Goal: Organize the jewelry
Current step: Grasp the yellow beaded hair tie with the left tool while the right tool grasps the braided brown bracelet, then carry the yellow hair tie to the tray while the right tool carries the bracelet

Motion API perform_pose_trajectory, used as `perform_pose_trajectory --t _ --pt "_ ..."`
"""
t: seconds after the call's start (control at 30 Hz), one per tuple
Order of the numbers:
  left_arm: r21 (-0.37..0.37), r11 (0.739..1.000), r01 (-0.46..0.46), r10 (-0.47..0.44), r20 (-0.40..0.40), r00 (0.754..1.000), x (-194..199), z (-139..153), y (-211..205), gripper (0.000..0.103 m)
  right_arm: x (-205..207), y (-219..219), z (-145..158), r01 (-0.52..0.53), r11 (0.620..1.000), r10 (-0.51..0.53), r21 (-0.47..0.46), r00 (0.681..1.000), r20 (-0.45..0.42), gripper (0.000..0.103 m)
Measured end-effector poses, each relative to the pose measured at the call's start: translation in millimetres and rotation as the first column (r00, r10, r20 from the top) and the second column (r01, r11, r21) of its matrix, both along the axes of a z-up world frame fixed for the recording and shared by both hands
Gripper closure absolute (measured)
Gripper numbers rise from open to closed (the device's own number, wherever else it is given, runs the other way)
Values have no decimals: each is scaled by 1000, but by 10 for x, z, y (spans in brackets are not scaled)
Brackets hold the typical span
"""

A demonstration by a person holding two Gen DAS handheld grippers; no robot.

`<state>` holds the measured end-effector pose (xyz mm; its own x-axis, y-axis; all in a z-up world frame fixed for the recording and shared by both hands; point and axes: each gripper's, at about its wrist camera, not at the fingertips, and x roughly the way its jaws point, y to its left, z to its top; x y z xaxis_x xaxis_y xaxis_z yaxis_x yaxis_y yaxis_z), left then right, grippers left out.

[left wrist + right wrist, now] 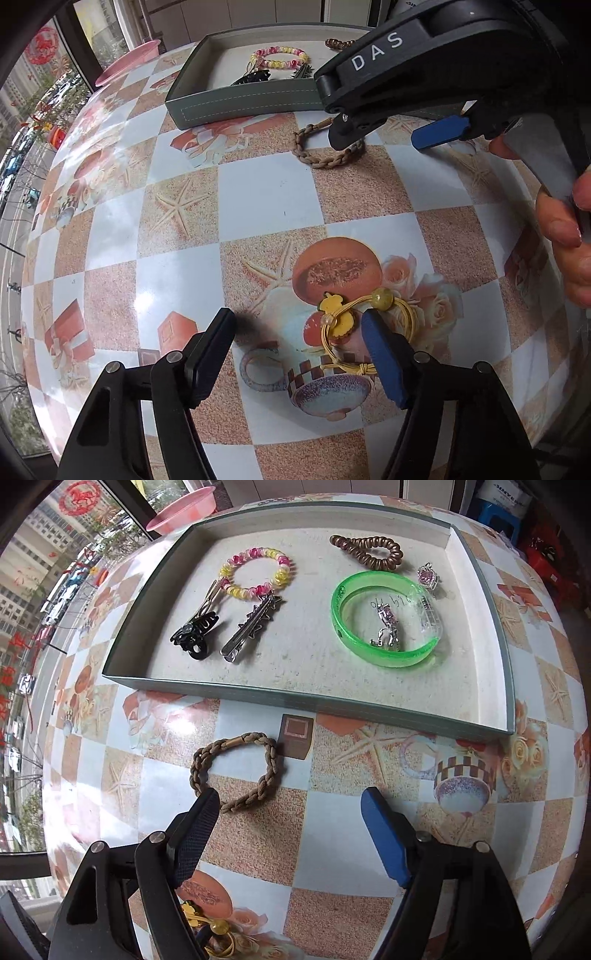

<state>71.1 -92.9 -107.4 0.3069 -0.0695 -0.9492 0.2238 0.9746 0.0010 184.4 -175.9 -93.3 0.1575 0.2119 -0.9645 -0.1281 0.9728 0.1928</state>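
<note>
1. A round table [258,849] with a checked, seashell-print cover holds a grey tray [332,705] at the twelve o'clock side of the right wrist view.
2. Already lying in the tray: a pink and yellow bead bracelet [258,572], a black claw clip [194,635], a silver hair clip [251,629], a brown coil hair tie [369,552], a green bangle [384,620] and a small heart charm [428,576].
3. Two pieces lie outside the tray on the table. A braided brown bracelet [236,771] sits just in front of the tray's near wall.
4. The right gripper [290,808] has its fingers wide apart and empty. Its left fingertip is at the bracelet's near edge, at about seven o'clock on the loop; whether it touches is unclear.
5. A yellow cord hair tie [354,325] with beads and a yellow charm lies nearer the person.
6. The left gripper [299,325] is also spread open, holding nothing; its blue fingertip overlaps the tie's right side.
7. Judged step: picking up the leftover pieces. Next, each gripper likely needs to straddle its piece, close on it, lift, and carry it toward twelve o'clock into the tray.
</note>
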Motion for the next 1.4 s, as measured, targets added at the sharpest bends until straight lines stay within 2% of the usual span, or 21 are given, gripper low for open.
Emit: perform_pose_trajectory --t 0.07,0.17,0.23,0.27,0.3,0.37,0.4,0.43,0.67,0.9,1.07,1.4 --pt "-2 1000 10 -10 7 1000 -7 5 -46 28 59 104 -2 -23 1000 23 -15 1000 13 27" --pt "-8 1000 27 -27 14 1000 7 40 -165 40 86 212 -3 -70 996 72 -60 997 39 39" --pt "-16 999 31 -31 19 999 2 77 -172 58 79 296 -8 -101 988 108 -117 993 55 52" --pt "-22 999 31 -31 16 999 0 86 -165 61 75 332 -8 -115 983 124 -140 990 63 55" --pt "-26 999 31 -30 15 999 3 90 -162 70 66 355 -8 -123 979 136 -160 988 68 62" --pt "-56 998 27 -27 4 1000 18 106 -92 70 63 371 3 -126 979 138 -159 988 72 77" --pt "-74 997 22 -22 -3 1000 32 111 -69 70 66 378 6 -123 979 135 -160 988 71 91" --pt "-87 996 14 -15 -9 1000 38 116 -23 71 67 372 9 -116 981 128 -157 989 67 95" --pt "-194 980 -32 25 -43 999 137 176 285 71 -100 20 56 -1 1000 2 -26 999 43 96" --pt "-211 977 -28 22 -32 999 202 289 440 71 -326 -279 106 86 995 -86 50 996 6 96" --pt "-219 976 -8 5 -17 1000 82 442 487 71 -486 -433 144 132 987 -131 94 991 -13 96" --pt "-216 976 9 -10 -5 1000 225 518 424 71 -695 -667 274 196 968 -194 154 981 -28 96"
